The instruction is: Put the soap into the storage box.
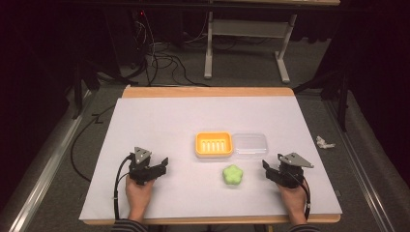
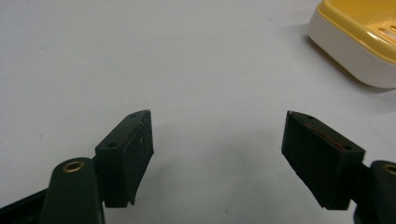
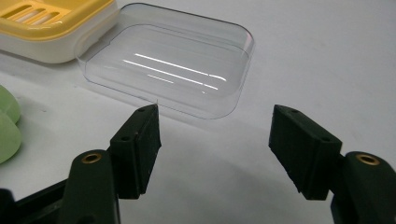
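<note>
Your left claw [image 1: 163, 163] and right claw [image 1: 265, 167] both stood open, empty, low on the desk [image 1: 145, 121]. Green soap [image 1: 232, 175] lay between them, at 6 o'clock from yellow dish [image 1: 214, 144] and clear lid [image 1: 249, 145]. Bare room toward every edge.

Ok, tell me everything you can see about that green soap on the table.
The green soap is a pale lime, flower-shaped bar with rounded lobes and a matte, smooth look. It lies flat on the white table cover, toward the person's side, in front of the yellow soap dish and apart from it. Nothing touches it; it sits between the two grippers, nearer the right gripper.
</note>
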A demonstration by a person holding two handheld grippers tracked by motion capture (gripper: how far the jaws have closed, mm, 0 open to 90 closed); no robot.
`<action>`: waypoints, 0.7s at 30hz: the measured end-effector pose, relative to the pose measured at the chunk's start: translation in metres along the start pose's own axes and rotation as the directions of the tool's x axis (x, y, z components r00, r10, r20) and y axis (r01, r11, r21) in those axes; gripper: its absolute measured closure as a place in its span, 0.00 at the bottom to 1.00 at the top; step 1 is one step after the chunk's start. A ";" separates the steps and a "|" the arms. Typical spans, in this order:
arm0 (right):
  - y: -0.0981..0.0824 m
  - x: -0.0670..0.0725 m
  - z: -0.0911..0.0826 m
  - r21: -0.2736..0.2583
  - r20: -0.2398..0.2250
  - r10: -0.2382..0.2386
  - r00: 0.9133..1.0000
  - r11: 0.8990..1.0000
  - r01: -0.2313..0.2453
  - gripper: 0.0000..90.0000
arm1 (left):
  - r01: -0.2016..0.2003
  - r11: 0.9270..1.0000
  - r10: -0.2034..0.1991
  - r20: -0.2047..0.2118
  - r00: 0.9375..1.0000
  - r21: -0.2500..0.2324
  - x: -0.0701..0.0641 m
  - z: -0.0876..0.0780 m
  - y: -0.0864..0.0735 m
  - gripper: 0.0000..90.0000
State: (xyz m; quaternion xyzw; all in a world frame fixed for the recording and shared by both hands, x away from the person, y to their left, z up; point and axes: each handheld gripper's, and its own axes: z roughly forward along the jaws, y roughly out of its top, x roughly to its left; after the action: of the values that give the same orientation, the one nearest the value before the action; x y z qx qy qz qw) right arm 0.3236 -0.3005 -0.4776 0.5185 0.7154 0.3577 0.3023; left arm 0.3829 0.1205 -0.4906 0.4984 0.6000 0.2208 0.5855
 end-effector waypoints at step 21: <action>0.000 0.005 0.000 -0.001 0.029 -0.033 0.999 0.999 0.033 0.38 | -0.006 1.000 0.006 0.000 1.000 0.000 0.000 0.000 0.000 0.28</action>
State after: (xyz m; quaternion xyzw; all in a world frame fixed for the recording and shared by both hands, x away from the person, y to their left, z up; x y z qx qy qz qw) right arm 0.3218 -0.2960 -0.4778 0.5116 0.7190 0.3458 0.3190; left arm 0.3827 0.1205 -0.4908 0.5000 0.5986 0.2227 0.5848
